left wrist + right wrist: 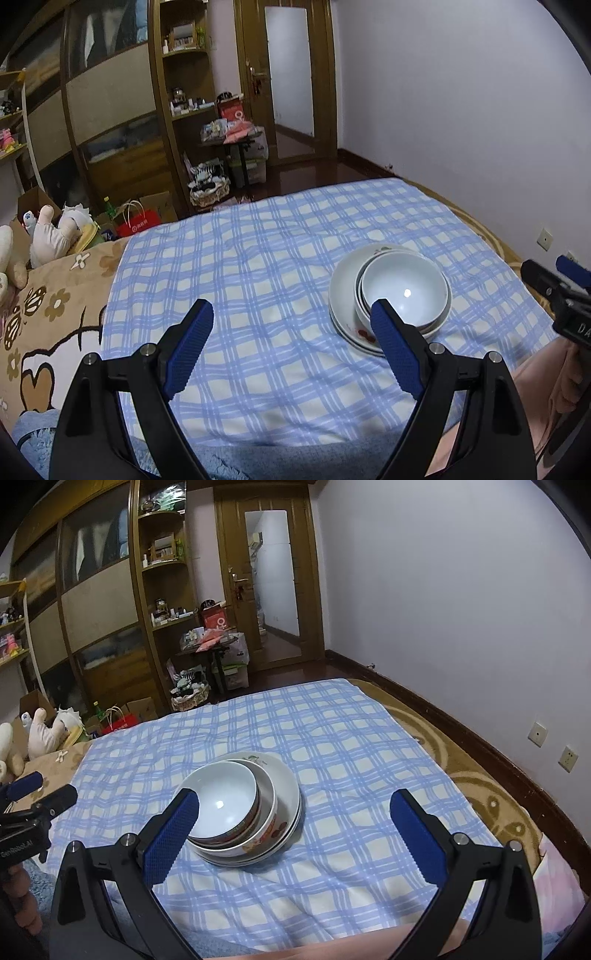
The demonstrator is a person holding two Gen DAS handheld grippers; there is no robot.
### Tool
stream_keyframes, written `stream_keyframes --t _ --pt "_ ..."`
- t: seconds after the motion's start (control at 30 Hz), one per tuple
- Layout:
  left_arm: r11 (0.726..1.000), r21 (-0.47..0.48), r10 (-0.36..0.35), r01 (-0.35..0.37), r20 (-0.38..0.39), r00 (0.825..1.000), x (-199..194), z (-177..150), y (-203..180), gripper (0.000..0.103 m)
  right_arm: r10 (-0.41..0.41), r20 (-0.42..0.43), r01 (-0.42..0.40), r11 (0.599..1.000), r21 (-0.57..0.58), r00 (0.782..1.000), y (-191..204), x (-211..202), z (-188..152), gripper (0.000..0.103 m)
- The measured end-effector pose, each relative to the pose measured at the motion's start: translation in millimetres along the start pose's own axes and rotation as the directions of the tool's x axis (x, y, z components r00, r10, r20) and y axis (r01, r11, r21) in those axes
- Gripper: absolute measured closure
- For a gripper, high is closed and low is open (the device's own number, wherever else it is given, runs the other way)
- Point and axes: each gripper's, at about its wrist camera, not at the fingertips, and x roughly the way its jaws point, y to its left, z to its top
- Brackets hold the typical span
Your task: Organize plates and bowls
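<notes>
The left gripper's right finger (395,354) covers the near rim of the stacked bowls (404,291) and plates (341,284). How many plates lie beneath cannot be told. At three o'clock in the left wrist view, the right gripper (561,288) is cut by the edge. Small items on the shelves (162,565) at eleven o'clock are too tiny to name.

A bed (332,738) under a blue checked sheet fills the foreground; wooden wardrobe (96,602) at ten o'clock, door (271,583) at twelve, pale wall (443,590) at two.
</notes>
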Motion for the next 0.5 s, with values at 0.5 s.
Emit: stream_keyframes --t 0.5 --pt "1.000 0.008 0.004 -0.004 -0.013 1.000 16 -3 -4 0.017 -0.037 -0.001 0.037 0.999 0.015 0.999 -3 4 1 0.000"
